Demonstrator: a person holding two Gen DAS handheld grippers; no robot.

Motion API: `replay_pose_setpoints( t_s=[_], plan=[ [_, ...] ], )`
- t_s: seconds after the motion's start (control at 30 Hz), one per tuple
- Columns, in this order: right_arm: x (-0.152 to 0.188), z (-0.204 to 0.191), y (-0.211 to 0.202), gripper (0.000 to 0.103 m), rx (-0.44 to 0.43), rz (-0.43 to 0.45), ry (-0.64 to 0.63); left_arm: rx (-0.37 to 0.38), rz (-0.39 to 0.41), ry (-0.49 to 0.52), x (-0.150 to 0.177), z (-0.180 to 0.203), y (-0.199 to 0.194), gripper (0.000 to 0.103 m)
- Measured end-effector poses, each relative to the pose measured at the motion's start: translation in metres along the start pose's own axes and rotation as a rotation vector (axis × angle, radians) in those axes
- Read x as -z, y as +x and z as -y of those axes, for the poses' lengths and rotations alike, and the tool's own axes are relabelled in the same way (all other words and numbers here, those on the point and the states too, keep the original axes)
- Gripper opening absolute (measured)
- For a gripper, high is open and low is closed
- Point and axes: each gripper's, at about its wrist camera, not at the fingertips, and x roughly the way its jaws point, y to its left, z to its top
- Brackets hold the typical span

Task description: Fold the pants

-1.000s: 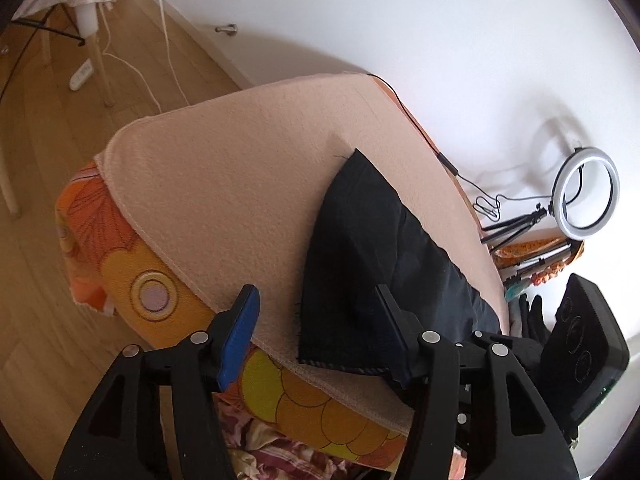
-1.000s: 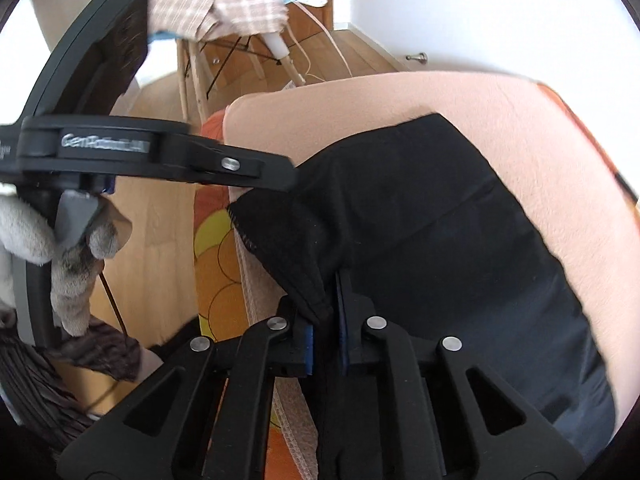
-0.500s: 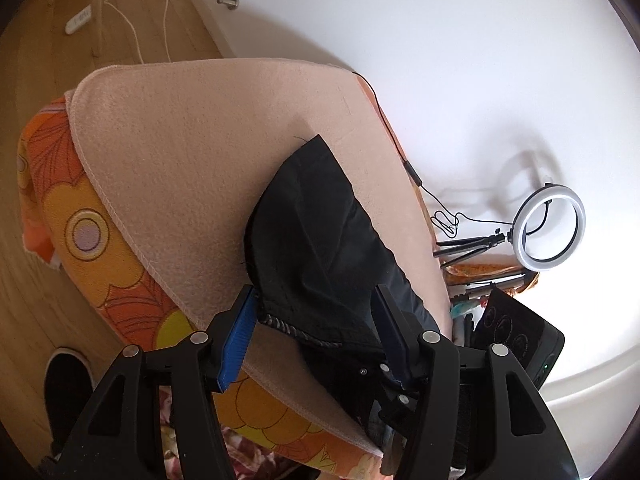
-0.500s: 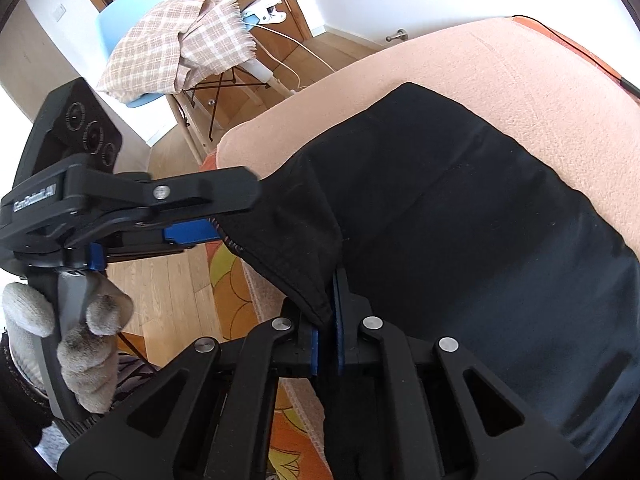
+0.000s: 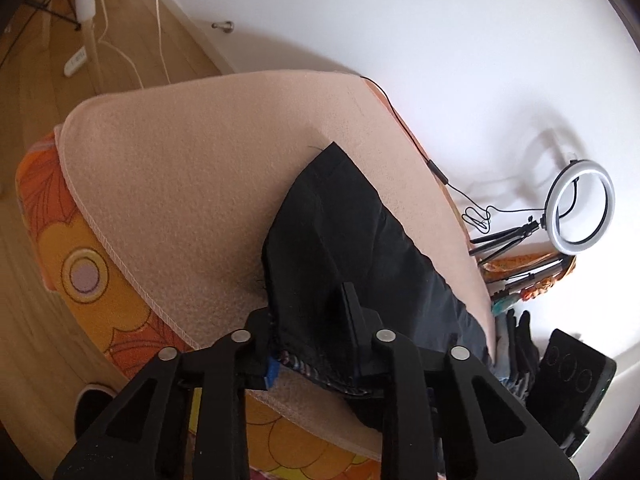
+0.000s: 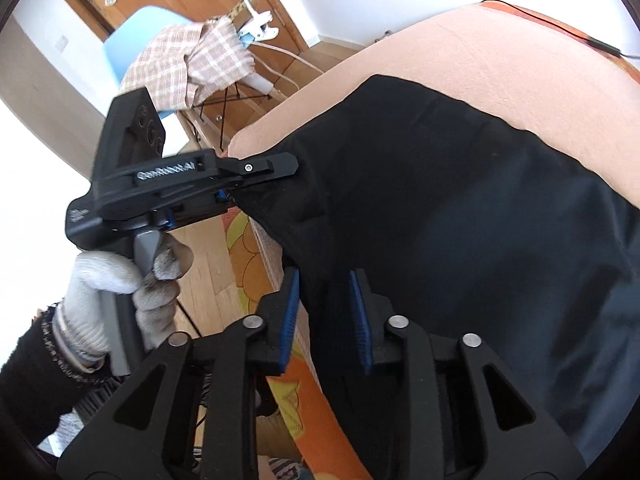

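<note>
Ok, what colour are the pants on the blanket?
Black; the pants show best in the right wrist view, against the peach blanket.

Black pants (image 5: pixel 348 248) on a plain peach-pink blanket (image 5: pixel 192 184), and under it an orange cloth (image 5: pixel 80 264) with big yellow flower rings and a lilac centre. Both tongs are black with blue pads, left tongs (image 5: pixel 310 326) and right tongs (image 6: pixel 326 316), the left one gripped by a grey knitted glove (image 6: pixel 120 288) over a black sleeve. Beyond them, a beige-and-white checked cloth (image 6: pixel 192 64) on a light blue chair (image 6: pixel 132 28), a honey-brown wood floor (image 5: pixel 48 88), a white wall (image 5: pixel 400 40) and a white ring light (image 5: pixel 580 206) on a black stand.
</note>
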Motion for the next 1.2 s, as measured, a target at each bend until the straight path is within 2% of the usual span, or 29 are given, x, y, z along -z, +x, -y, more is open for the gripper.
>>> replay_pose_setpoints(
  t_s=[0.03, 0.13, 0.23, 0.43, 0.5, 0.53, 0.57, 0.73, 0.87, 1.0, 1.03, 1.07, 1.1, 1.13, 1.17, 1.2],
  plan=[
    [0.003, 0.004, -0.007, 0.032, -0.003, 0.013, 0.019, 0.002, 0.017, 0.034, -0.001, 0.004, -0.002, 0.012],
    [0.008, 0.014, -0.022, 0.032, -0.011, 0.045, 0.066, 0.016, 0.058, 0.090, -0.003, 0.015, -0.011, 0.007],
    [0.010, 0.028, -0.033, 0.032, 0.002, 0.066, 0.116, 0.018, 0.085, 0.182, 0.000, 0.036, -0.016, 0.007],
    [0.005, 0.064, -0.055, 0.033, -0.048, 0.117, 0.250, 0.045, 0.054, 0.405, 0.027, 0.087, -0.008, 0.006],
    [0.000, 0.076, -0.059, 0.044, -0.085, 0.134, 0.295, 0.051, 0.025, 0.461, 0.037, 0.097, -0.001, 0.006],
    [-0.004, 0.081, -0.059, 0.054, -0.110, 0.142, 0.317, 0.056, 0.008, 0.481, 0.043, 0.101, 0.003, 0.006],
    [-0.007, 0.085, -0.057, 0.058, -0.129, 0.145, 0.332, 0.058, -0.005, 0.495, 0.046, 0.103, 0.006, 0.006],
    [-0.025, 0.101, -0.040, 0.058, -0.195, 0.149, 0.409, 0.061, -0.038, 0.525, 0.054, 0.103, 0.014, 0.006],
    [-0.037, 0.113, -0.021, 0.058, -0.182, 0.134, 0.466, 0.069, -0.051, 0.531, 0.056, 0.100, 0.012, 0.007],
    [-0.043, 0.122, -0.016, 0.058, -0.160, 0.160, 0.494, 0.074, -0.072, 0.554, 0.063, 0.105, 0.015, 0.007],
    [-0.044, 0.120, -0.015, 0.052, -0.142, 0.171, 0.489, 0.074, -0.078, 0.558, 0.065, 0.107, 0.016, 0.007],
    [-0.046, 0.116, -0.013, 0.039, -0.124, 0.175, 0.474, 0.076, -0.082, 0.559, 0.066, 0.107, 0.017, 0.007],
    [-0.046, 0.114, -0.013, 0.031, -0.098, 0.169, 0.458, 0.076, -0.085, 0.561, 0.067, 0.108, 0.017, 0.007],
    [-0.045, 0.114, -0.013, 0.016, -0.074, 0.163, 0.442, 0.076, -0.089, 0.564, 0.068, 0.108, 0.018, 0.006],
    [-0.043, 0.115, -0.015, 0.011, -0.055, 0.158, 0.425, 0.076, -0.092, 0.566, 0.069, 0.109, 0.018, 0.006],
    [-0.041, 0.114, -0.016, 0.010, -0.033, 0.158, 0.409, 0.080, -0.095, 0.566, 0.070, 0.110, 0.018, 0.006]
  ],
)
